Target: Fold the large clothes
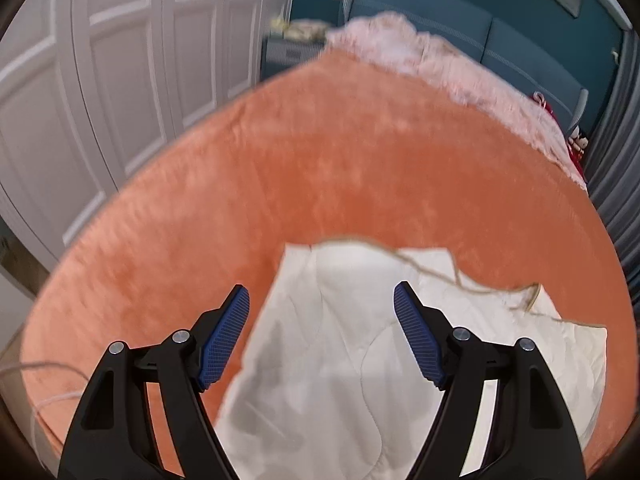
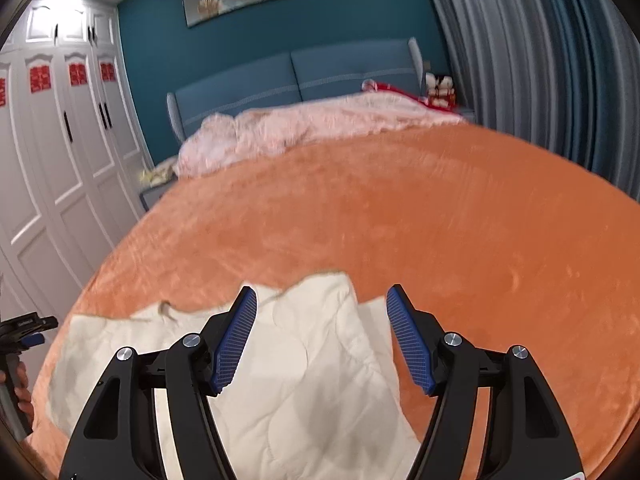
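Garment (image 1: 360, 360) flat on the orange bed (image 1: 320, 168), at its near edge.
Your left gripper (image 1: 321, 336) and right gripper (image 2: 321, 338) hang over it, both spread wide, gripping nothing.

We're in a home bedroom: a bed under a plush orange blanket (image 2: 400, 208) fills the middle, a padded blue headboard (image 2: 296, 80) at twelve o'clock against a teal wall (image 2: 168, 60), white panelled wardrobe doors (image 2: 60, 152) at nine o'clock, and pleated grey-blue curtains (image 2: 520, 60) at two o'clock.
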Demonstrator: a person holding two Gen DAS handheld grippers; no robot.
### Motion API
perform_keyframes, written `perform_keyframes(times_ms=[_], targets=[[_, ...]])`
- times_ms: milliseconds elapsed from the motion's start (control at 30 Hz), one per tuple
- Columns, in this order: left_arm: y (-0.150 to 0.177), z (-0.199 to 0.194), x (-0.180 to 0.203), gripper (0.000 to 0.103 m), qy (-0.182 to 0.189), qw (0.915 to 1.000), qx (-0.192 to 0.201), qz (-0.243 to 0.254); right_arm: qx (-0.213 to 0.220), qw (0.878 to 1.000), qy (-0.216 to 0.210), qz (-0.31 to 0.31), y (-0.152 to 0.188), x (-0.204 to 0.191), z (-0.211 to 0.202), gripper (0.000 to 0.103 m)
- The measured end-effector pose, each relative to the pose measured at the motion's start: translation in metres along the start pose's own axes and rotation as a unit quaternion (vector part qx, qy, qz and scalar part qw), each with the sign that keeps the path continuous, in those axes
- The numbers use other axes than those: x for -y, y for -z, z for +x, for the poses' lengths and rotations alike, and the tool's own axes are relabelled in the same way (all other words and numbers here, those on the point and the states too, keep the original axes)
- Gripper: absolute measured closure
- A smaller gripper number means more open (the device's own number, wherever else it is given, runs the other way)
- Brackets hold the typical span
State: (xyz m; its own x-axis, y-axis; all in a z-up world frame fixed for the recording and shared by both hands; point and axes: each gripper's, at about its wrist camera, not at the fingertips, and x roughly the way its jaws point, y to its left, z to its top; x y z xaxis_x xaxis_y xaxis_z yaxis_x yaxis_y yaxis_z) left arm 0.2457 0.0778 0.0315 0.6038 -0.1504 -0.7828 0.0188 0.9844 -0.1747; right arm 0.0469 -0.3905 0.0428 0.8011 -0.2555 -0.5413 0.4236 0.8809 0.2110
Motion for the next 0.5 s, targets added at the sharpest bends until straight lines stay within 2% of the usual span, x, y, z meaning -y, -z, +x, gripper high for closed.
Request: perform_keyframes(times_ms=[67, 167, 300, 333, 367, 400, 433, 467, 500], targets=[[0.003, 0.023, -0.005, 0.031, 0.016, 0.9990, -0.035, -0.022, -0.021, 1.000, -0.004, 0.009, 0.003, 0.004, 0.018, 0.037], [0.003, 0.046, -0.011, 0.031, 0.035, 0.9960, -0.067, -0.047, -0.053, 0.997, -0.012, 0.046, 0.004, 0.016, 0.048, 0.037], [0.000, 0.064, -0.013, 0.031, 0.046, 0.9933, -0.084, -0.065, -0.085, 0.994, -0.012, 0.073, 0.001, 0.020, 0.081, 0.037], [-0.002, 0.065, -0.012, 0.035, 0.048, 0.9929, -0.083, -0.069, -0.100, 0.992, -0.016, 0.079, 0.002, 0.020, 0.093, 0.037], [-0.004, 0.066, -0.012, 0.045, 0.051, 0.9927, -0.081, -0.073, -0.112, 0.990, -0.019, 0.081, 0.003, 0.019, 0.101, 0.042], [-0.006, 0.065, -0.010, 0.053, 0.051, 0.9928, -0.078, -0.074, -0.119, 0.990, -0.020, 0.079, 0.004, 0.016, 0.106, 0.060], [-0.008, 0.064, -0.008, 0.070, 0.054, 0.9932, -0.073, -0.073, -0.125, 0.990, -0.016, 0.069, 0.005, 0.013, 0.111, 0.074], [-0.010, 0.062, -0.005, 0.081, 0.051, 0.9939, -0.069, -0.069, -0.126, 0.991, -0.008, 0.047, 0.004, 0.005, 0.113, 0.092], [-0.013, 0.062, -0.002, 0.085, 0.052, 0.9943, -0.065, -0.066, -0.116, 0.992, -0.007, 0.037, 0.003, 0.001, 0.110, 0.092]])
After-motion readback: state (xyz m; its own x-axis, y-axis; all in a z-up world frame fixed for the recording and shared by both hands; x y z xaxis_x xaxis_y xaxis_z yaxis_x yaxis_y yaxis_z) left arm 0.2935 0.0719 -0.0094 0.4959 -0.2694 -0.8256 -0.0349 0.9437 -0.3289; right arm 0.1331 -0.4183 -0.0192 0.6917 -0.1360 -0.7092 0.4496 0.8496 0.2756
